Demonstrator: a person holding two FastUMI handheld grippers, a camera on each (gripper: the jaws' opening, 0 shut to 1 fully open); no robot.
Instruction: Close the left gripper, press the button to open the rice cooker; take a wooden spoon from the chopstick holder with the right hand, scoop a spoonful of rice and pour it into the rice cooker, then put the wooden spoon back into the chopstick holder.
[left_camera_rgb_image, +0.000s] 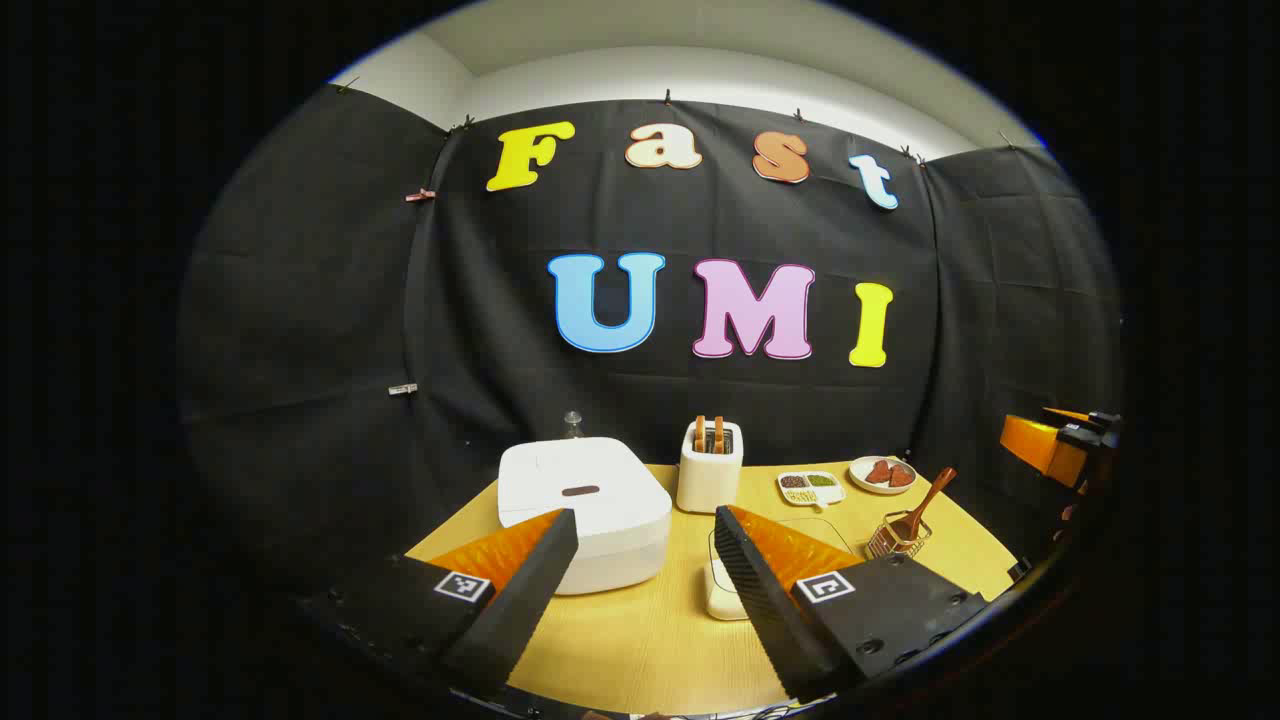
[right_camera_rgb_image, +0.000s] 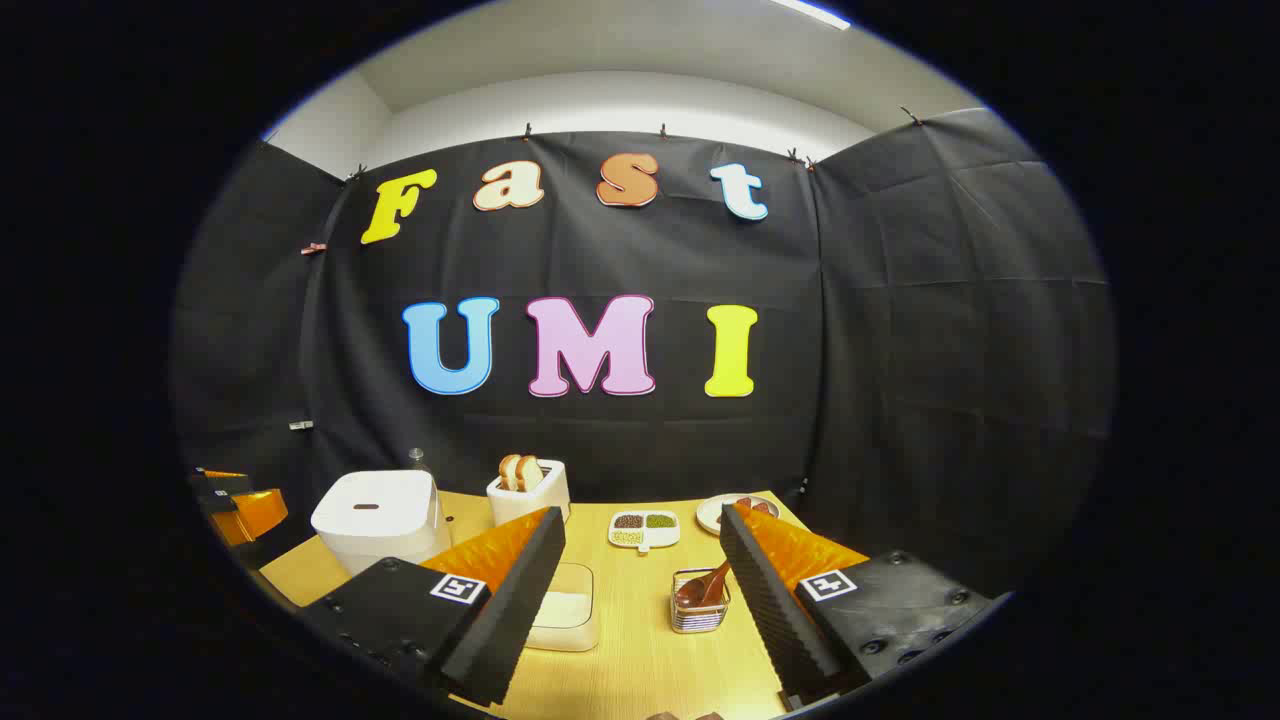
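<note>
A white rice cooker (left_camera_rgb_image: 585, 505) with its lid down sits at the table's left; its dark oval button (left_camera_rgb_image: 580, 491) shows on top. My left gripper (left_camera_rgb_image: 645, 535) hangs open in front of it, nothing between the fingers. A clear container of rice (left_camera_rgb_image: 722, 590) lies behind my left gripper's right finger. A wire chopstick holder (left_camera_rgb_image: 897, 537) with a wooden spoon (left_camera_rgb_image: 925, 500) leaning in it stands to the right. In the right gripper view, my right gripper (right_camera_rgb_image: 640, 535) is open above the table, with the chopstick holder (right_camera_rgb_image: 699, 605), spoon (right_camera_rgb_image: 700, 587), rice container (right_camera_rgb_image: 565, 610) and cooker (right_camera_rgb_image: 375, 520) ahead.
A white toaster (left_camera_rgb_image: 709, 465) with bread slices stands behind the cooker. A small divided dish of grains (left_camera_rgb_image: 810, 487) and a plate with brown food (left_camera_rgb_image: 882, 473) sit at the back right. The other gripper (left_camera_rgb_image: 1060, 445) shows at the far right edge. The wooden table (left_camera_rgb_image: 640, 640) ends near me.
</note>
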